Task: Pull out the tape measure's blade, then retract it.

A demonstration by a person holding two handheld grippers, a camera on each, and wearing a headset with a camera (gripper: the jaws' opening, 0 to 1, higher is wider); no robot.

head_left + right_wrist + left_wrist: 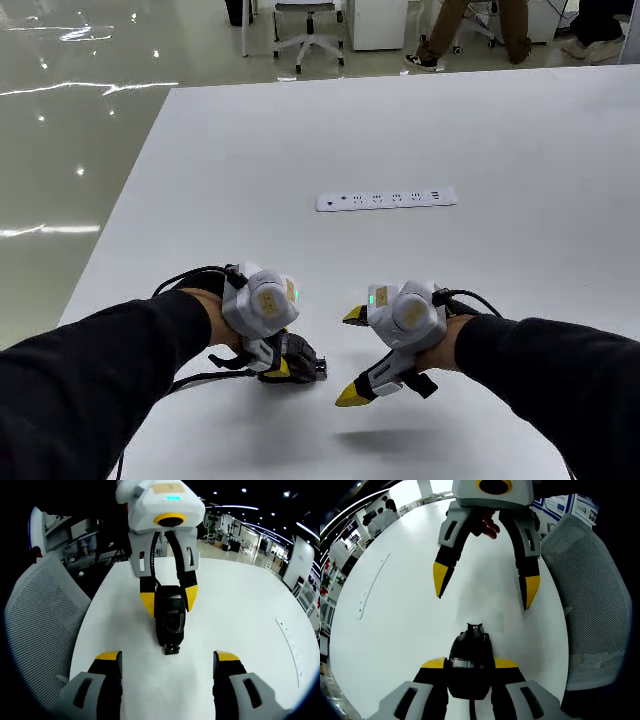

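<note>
**Gripping the tape measure, left claw only**

Any lettering on the black tape measure [300,356] is too blurred to read. The left claw [285,368] is clenched on it, the yellow tips pressing either side of the case low over the white table [450,130]. In the right gripper view, a small tab at the case's near end points toward that camera, tight against the case. The right claw [353,356] is spread wide and grasps nothing. Its yellow tips face the tape measure from just beside it without touching. A white power strip [386,199] lies well apart, farther up the table. A grey mesh chair [40,610] stands at the table's edge.
</note>
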